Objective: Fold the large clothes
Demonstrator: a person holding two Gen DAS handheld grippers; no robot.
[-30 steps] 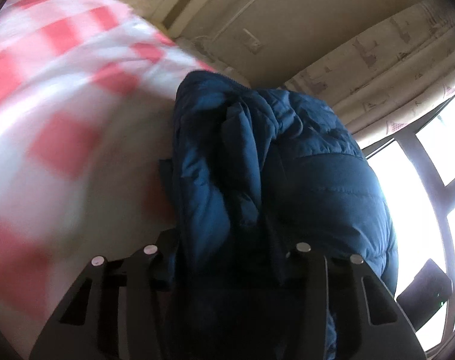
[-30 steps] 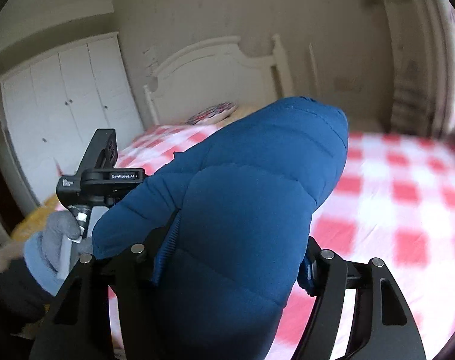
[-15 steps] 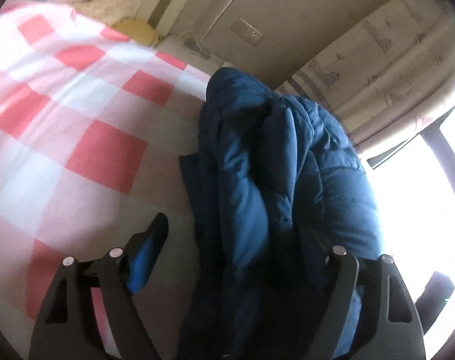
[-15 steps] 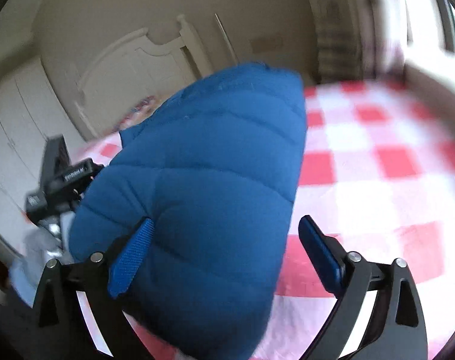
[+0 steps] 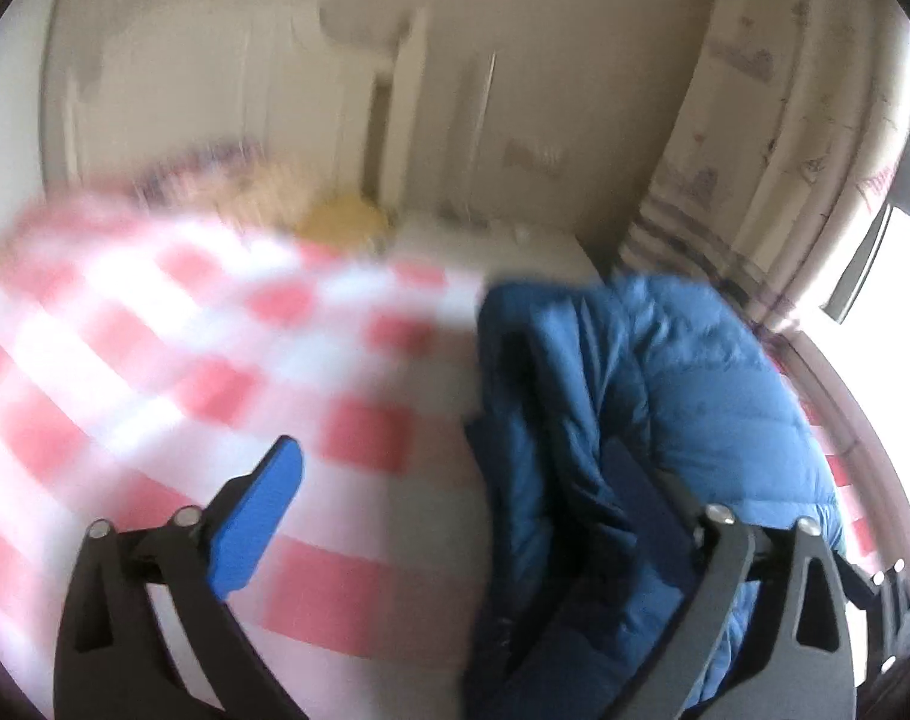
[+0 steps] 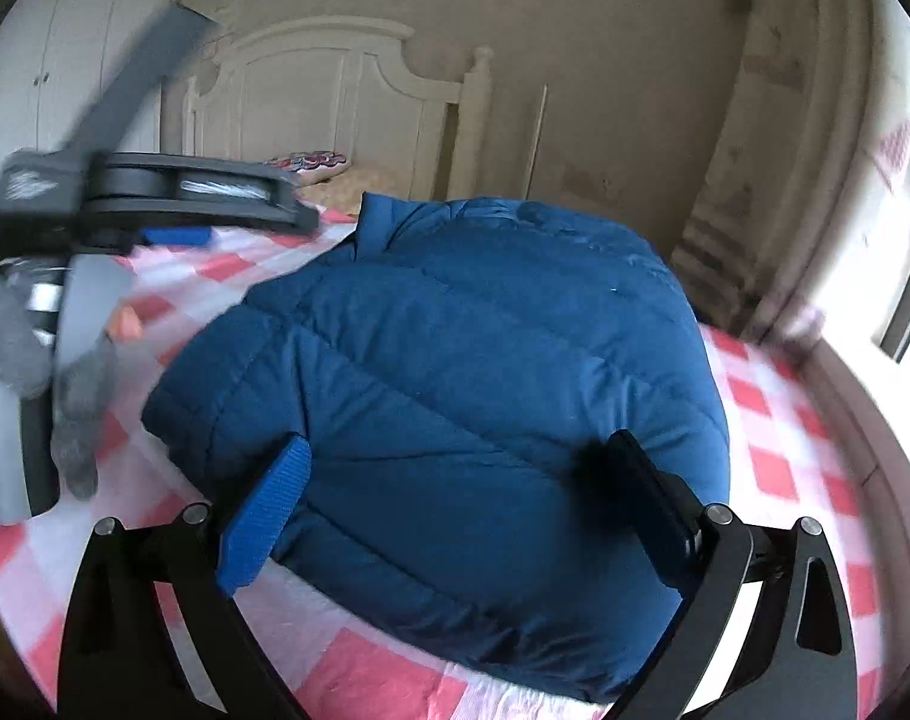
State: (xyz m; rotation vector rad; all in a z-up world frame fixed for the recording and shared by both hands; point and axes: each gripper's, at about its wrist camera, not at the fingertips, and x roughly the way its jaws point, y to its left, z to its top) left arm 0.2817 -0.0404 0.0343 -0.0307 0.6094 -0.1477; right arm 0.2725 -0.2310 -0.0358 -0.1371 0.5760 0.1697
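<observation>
**A:** ok so biggest thing in here is the bed (image 6: 772,468), pink and white checked cover all over it. White headboard (image 6: 329,96) sits at the far end against the wall, wardrobe (image 6: 71,72) off to the left, curtain (image 5: 772,138) hanging by the window on the right.

**B:** and the jacket?

**A:** the blue puffer jacket (image 6: 455,396) is lying on the bed cover as a bundled, puffy mound, quilted side up. From the left wrist view you see its edge instead, layers stacked in folds (image 5: 622,420), over on the right of that shot with bare checked cover to its left.

**B:** are the claws on it?

**A:** right gripper (image 6: 460,510) is spread wide, its blue pad and black finger on either side of the near part of the mound, not pinching any of it. Left gripper (image 5: 455,510) is also wide open with nothing clamped; one blue pad is out over the cover, the other finger is right up against the jacket's folds. Can't tell if it actually touches, that view is pretty blurry.

**B:** anything smaller?

**A:** in the right wrist view the left gripper shows from outside, carried by a grey-gloved hand (image 6: 29,348). Patterned pillow (image 6: 311,161) up by the headboard.
</observation>
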